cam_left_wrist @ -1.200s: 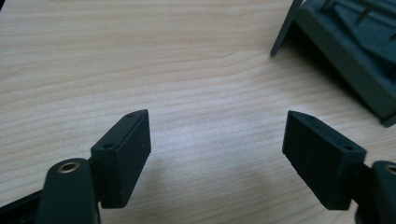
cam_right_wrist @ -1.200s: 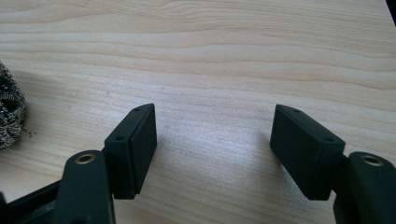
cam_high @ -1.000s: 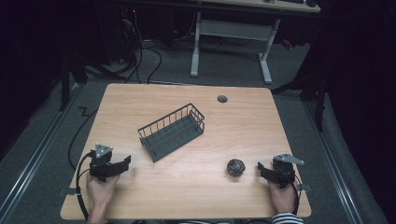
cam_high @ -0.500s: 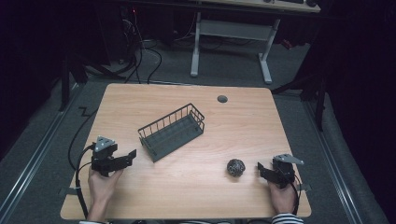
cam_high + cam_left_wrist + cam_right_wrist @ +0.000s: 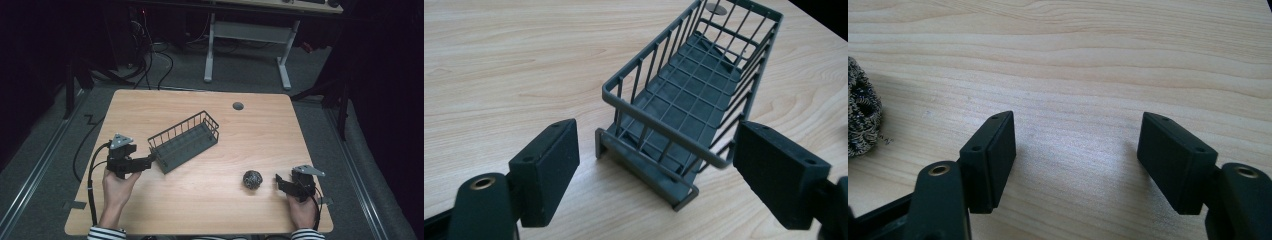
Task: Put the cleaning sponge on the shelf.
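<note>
Both grippers (image 5: 150, 161) (image 5: 278, 180) black, grey three-cornered top plates, black trailing cables. Rectangular jaw pads with screw holes; brass-ringed pivot holes. Striped sleeves (image 5: 106, 233).

- A wooden table (image 5: 200, 210) with a small round grommet (image 5: 238, 106) near its far edge.
- Beyond it, a white-legged desk frame (image 5: 247, 42) on grey floor.
- Black cables (image 5: 160, 55) trail at the far left.

I find no legible text, label, brand mark or number in any view. The bench (image 5: 210, 200) surface carries plain wood grain. The wire basket (image 5: 694, 100) bears no readable marking that I can make out.
</note>
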`<state>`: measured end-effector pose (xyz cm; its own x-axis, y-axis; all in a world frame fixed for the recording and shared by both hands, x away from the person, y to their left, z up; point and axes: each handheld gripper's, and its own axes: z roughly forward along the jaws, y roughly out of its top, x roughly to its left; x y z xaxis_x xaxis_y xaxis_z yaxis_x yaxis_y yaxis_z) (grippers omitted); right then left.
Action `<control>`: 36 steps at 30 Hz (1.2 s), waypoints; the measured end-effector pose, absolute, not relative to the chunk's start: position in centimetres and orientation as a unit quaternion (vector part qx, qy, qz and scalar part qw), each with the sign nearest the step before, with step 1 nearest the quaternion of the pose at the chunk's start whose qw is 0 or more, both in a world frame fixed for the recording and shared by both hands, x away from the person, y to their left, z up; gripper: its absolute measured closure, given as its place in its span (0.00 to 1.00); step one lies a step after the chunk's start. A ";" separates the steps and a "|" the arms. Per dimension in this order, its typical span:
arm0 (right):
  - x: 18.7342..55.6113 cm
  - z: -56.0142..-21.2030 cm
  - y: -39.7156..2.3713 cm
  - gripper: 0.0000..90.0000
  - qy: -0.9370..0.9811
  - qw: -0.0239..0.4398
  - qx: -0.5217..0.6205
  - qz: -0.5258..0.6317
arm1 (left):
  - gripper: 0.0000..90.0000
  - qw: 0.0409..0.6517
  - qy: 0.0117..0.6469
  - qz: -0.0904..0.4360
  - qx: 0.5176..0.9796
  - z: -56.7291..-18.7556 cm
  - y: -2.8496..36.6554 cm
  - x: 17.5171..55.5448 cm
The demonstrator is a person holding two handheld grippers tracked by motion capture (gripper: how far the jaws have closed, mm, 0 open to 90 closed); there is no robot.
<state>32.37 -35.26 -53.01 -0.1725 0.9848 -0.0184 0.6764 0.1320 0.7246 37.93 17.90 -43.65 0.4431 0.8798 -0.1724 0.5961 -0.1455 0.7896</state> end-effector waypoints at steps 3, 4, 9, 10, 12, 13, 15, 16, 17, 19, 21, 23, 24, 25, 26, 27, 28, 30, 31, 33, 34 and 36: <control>32.4 -53.0 -35.3 0.35 0.707 0.260 0.587 0.297 | 0.23 0.423 0.507 0.169 0.732 -43.6 17.8 38.3; 32.4 -53.0 -35.3 0.35 0.707 0.260 0.587 0.297 | 0.23 0.425 0.510 0.168 0.729 -43.5 17.8 38.6; 32.4 -53.0 -35.3 0.35 0.707 0.260 0.587 0.297 | 0.23 0.408 0.512 0.163 0.738 -43.5 16.7 39.8; 32.4 -53.0 -35.3 0.35 0.707 0.260 0.587 0.297 | 0.23 0.403 0.512 0.163 0.741 -43.6 16.6 40.0; 32.4 -53.0 -35.3 0.35 0.707 0.260 0.587 0.297 | 0.23 0.397 0.518 0.160 0.741 -43.9 16.2 40.7; 32.4 -53.0 -35.3 0.35 0.707 0.260 0.587 0.297 | 0.24 0.397 0.518 0.160 0.741 -43.9 16.2 40.7; 32.4 -53.0 -35.3 0.35 0.707 0.260 0.587 0.297 | 0.24 0.394 0.520 0.158 0.741 -44.1 15.9 40.9; 32.4 -53.0 -35.3 0.35 0.707 0.260 0.587 0.297 | 0.24 0.391 0.521 0.157 0.742 -44.2 15.9 41.1; 32.4 -53.0 -35.3 0.35 0.707 0.260 0.587 0.297 | 0.25 0.386 0.522 0.156 0.744 -44.4 15.7 41.3; 32.4 -53.0 -35.3 0.35 0.707 0.260 0.587 0.297 | 0.28 0.383 0.524 0.158 0.744 -44.6 15.6 41.4; 32.4 -53.0 -35.3 0.35 0.707 0.260 0.587 0.297 | 0.29 0.380 0.526 0.157 0.745 -44.7 15.5 41.5; 32.4 -53.0 -35.2 0.35 0.707 0.260 0.587 0.297 | 0.32 0.378 0.530 0.158 0.743 -44.9 15.5 41.7; 32.4 -53.0 -35.2 0.35 0.707 0.260 0.587 0.297 | 0.32 0.378 0.530 0.158 0.743 -44.9 15.5 41.7; 32.4 -53.0 -35.2 0.35 0.707 0.260 0.587 0.297 | 0.32 0.378 0.529 0.158 0.743 -44.9 15.5 41.8; 32.4 -53.0 -35.2 0.35 0.707 0.259 0.587 0.297 | 0.34 0.379 0.529 0.157 0.743 -44.9 15.5 41.8; 32.4 -53.0 -35.2 0.35 0.707 0.260 0.587 0.297 | 0.37 0.377 0.527 0.159 0.745 -45.0 15.4 41.8; 32.4 -53.0 -35.2 0.35 0.707 0.260 0.587 0.297 | 0.38 0.377 0.527 0.159 0.745 -45.0 15.4 41.8; 32.4 -53.0 -35.2 0.35 0.707 0.260 0.587 0.297 | 0.40 0.372 0.528 0.162 0.746 -45.2 15.3 41.8; 32.4 -53.0 -35.2 0.35 0.707 0.260 0.587 0.297 | 0.42 0.371 0.528 0.164 0.746 -45.2 15.3 41.8; 32.4 -53.0 -35.2 0.35 0.707 0.259 0.587 0.297 | 0.43 0.370 0.528 0.166 0.746 -45.2 15.3 41.7; 32.4 -53.0 -35.2 0.35 0.707 0.260 0.587 0.297 | 0.45 0.370 0.528 0.168 0.746 -45.2 15.3 41.7; 32.4 -53.0 -35.2 0.35 0.707 0.259 0.587 0.297 | 0.48 0.368 0.527 0.169 0.747 -45.2 15.3 41.7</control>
<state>32.37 -35.24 -53.01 -0.1763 0.9842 -0.0179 0.6757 0.1343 0.7248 41.68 15.27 -45.21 0.3882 0.9116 -0.1351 0.6629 -0.1744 0.7281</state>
